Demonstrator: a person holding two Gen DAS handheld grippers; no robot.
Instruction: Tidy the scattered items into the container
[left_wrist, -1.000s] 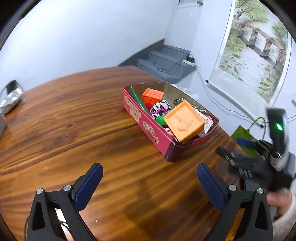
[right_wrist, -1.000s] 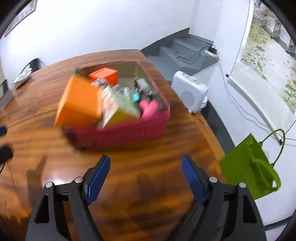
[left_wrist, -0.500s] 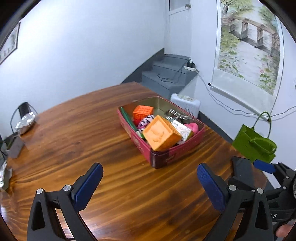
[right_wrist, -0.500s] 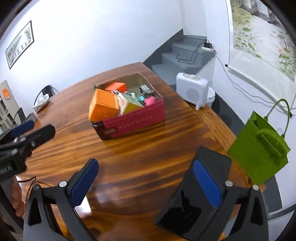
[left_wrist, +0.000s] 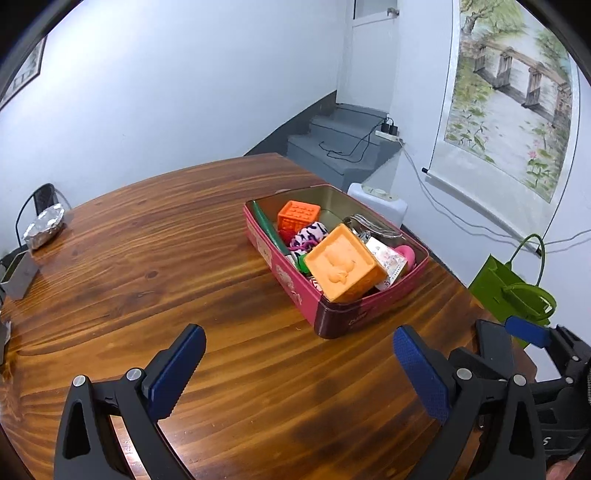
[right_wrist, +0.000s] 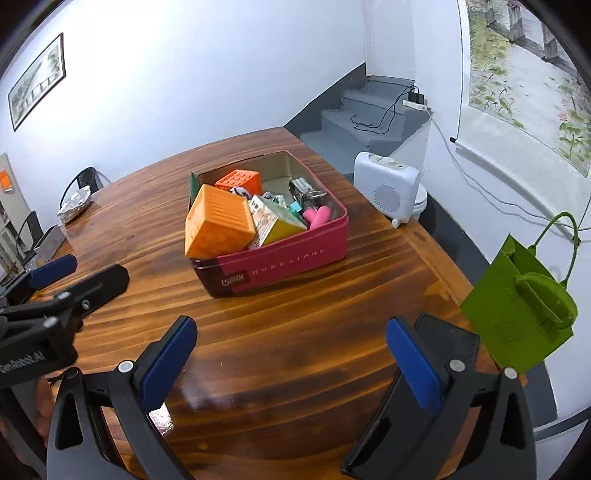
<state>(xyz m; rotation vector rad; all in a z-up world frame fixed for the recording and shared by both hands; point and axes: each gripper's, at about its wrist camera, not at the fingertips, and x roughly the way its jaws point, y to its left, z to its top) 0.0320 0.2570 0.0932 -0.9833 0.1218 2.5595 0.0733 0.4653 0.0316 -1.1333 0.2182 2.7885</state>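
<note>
Both the left tool (left_wrist: 299, 373) and right tool (right_wrist: 291, 365) are held spread, nothing pinched. The red tin (right_wrist: 295, 254) is seen filled on the tabletop (left_wrist: 147, 258).

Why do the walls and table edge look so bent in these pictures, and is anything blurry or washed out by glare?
Left wrist view: the fisheye lens bows the table edge and blacks out the corners; the red tin is sharp. Right wrist view: same curving; a bright glare patch shines on the wood by the right gripper, and the black phone looks glossy; nothing is blurred.
</note>
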